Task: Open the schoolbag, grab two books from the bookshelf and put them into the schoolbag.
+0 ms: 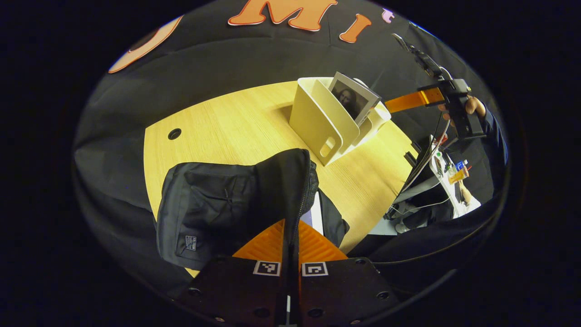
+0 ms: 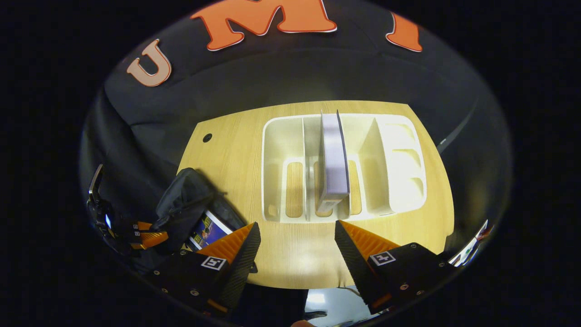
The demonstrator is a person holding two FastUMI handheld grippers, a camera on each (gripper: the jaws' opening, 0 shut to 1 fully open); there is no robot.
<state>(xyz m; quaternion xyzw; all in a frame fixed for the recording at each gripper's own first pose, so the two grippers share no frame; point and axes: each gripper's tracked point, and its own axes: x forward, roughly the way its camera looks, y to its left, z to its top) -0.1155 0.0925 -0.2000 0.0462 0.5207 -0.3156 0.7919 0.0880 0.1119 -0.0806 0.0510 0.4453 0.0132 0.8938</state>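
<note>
One grey-covered book [image 2: 334,159] stands upright in the cream plastic bookshelf [image 2: 408,136] on the table. Right hand-held gripper [image 2: 297,247], fingers apart, should straddle it squarely; left hand-held gripper [image 1: 290,245] clamps the black fabric schoolbag [image 1: 227,200] open.

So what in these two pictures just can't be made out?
- Inside of the schoolbag: in the left gripper view its own fabric and the left gripper, clamped on the bag's edge, hide it.
- The book in the bag: in the right gripper view one corner peeks out; the bag covers the rest.
- Cover of the book in the bookshelf: in the right gripper view it stands edge-on beyond the open right gripper.
</note>
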